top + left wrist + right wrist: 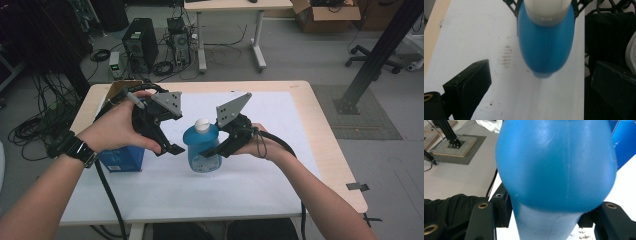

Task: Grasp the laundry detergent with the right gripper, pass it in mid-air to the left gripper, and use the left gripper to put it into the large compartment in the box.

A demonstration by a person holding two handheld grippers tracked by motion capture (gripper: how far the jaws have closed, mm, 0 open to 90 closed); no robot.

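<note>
White tabletop [280,165]: right gripper [214,150] clamps the bottle [202,150]; left gripper [170,149] released beside it. We advise centring on the cap [202,125] before closing.

Lab or robotics workspace, not home. Light wooden worktable [327,150] with white sheet covering top [280,150], standing on grey carpeted floor [300,65]. Black desktop computer tower [140,44] on floor beyond table, tangle of black cables [165,67] around it, more coiled cables at left [30,130]. Second light-topped desk on white legs [235,6] behind. Open brown cardboard box [325,15] at back right. Black metal frame post on square floor mat [372,62]. Black office chair base with castors [370,54] nearby.
</note>
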